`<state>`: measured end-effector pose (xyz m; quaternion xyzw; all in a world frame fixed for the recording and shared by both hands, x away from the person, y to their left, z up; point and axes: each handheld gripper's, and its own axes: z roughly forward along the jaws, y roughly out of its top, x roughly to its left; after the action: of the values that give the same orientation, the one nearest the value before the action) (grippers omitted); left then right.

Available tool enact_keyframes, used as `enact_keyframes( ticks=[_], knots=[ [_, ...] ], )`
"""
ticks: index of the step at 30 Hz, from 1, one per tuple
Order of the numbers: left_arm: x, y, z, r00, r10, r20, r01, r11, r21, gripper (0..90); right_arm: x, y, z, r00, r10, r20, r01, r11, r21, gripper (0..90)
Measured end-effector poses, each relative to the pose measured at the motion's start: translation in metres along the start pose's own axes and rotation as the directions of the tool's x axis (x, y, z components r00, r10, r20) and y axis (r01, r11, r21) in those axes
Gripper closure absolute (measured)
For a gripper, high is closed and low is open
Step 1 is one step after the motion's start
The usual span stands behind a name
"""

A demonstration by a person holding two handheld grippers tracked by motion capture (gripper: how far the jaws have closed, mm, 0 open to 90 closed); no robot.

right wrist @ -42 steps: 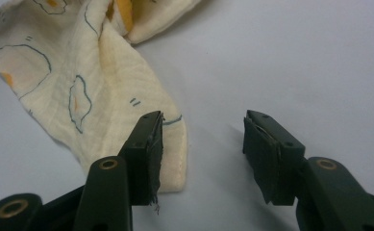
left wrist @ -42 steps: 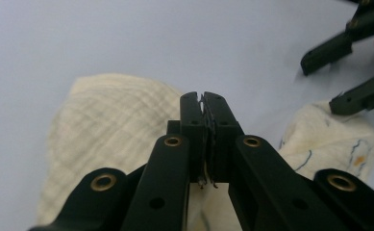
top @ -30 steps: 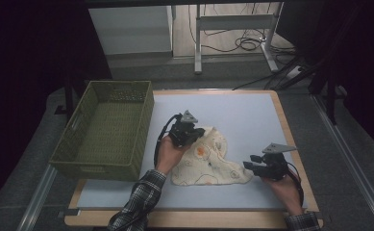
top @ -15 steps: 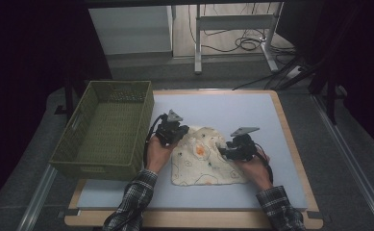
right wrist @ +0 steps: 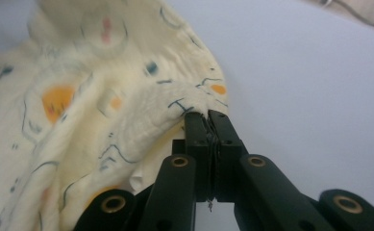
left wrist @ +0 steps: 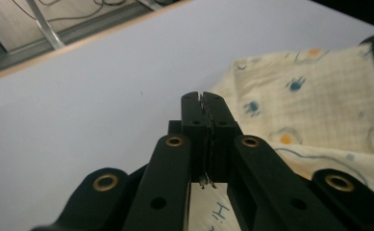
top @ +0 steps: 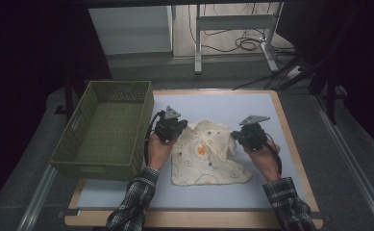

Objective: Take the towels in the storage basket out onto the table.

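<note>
A cream cloth [top: 208, 161] printed with small coloured figures lies rumpled on the pale blue table mat [top: 223, 106]. My left gripper [top: 171, 129] is at the cloth's far left corner. In the left gripper view its jaws [left wrist: 203, 98] are pressed together, with the cloth [left wrist: 314, 91] running in from the right and under them. My right gripper [top: 248, 137] is at the cloth's right side. Its jaws have just been closing, and in the right gripper view they [right wrist: 205, 115] pinch a raised fold of the cloth [right wrist: 103, 115].
A green woven basket [top: 86, 161] stands on the table's left side, close to my left hand. The mat's wooden edge [top: 290, 139] runs along the right. Table legs and cables [top: 242, 43] lie on the floor beyond.
My right gripper has moved left and away from me, from the cloth's right tip to its right side, and shut on a fold. The cloth's right part is now bunched up. My left gripper shifted slightly left.
</note>
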<state>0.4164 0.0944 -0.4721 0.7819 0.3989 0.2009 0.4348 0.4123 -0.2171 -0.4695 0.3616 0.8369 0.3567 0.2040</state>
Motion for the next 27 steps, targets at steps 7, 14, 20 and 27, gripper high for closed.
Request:
enact_keyframes(
  ticks=[7,14,20,27],
  knots=[
    [0.010,0.009,0.013,0.9988,-0.035,-0.034,0.036,0.9988,0.033,84.9,-0.032,0.025,0.000,0.9976,0.037,0.059,-0.037,0.9993,0.000,81.8],
    [-0.001,-0.004,0.020,0.9992,-0.039,0.007,0.039,0.9974,0.060,59.5,-0.036,0.016,0.003,0.9978,0.028,0.059,-0.029,0.9995,0.012,67.6],
    [-0.017,-0.021,0.013,0.9965,-0.062,0.055,0.059,0.9965,0.058,44.5,-0.041,-0.004,-0.002,0.9971,0.040,0.064,-0.042,0.9985,0.036,66.5],
    [-0.034,-0.053,0.001,0.9948,-0.037,0.095,0.026,0.9930,0.115,29.8,-0.061,-0.024,0.010,0.9911,0.120,0.058,-0.123,0.9910,0.052,63.0]
  ],
)
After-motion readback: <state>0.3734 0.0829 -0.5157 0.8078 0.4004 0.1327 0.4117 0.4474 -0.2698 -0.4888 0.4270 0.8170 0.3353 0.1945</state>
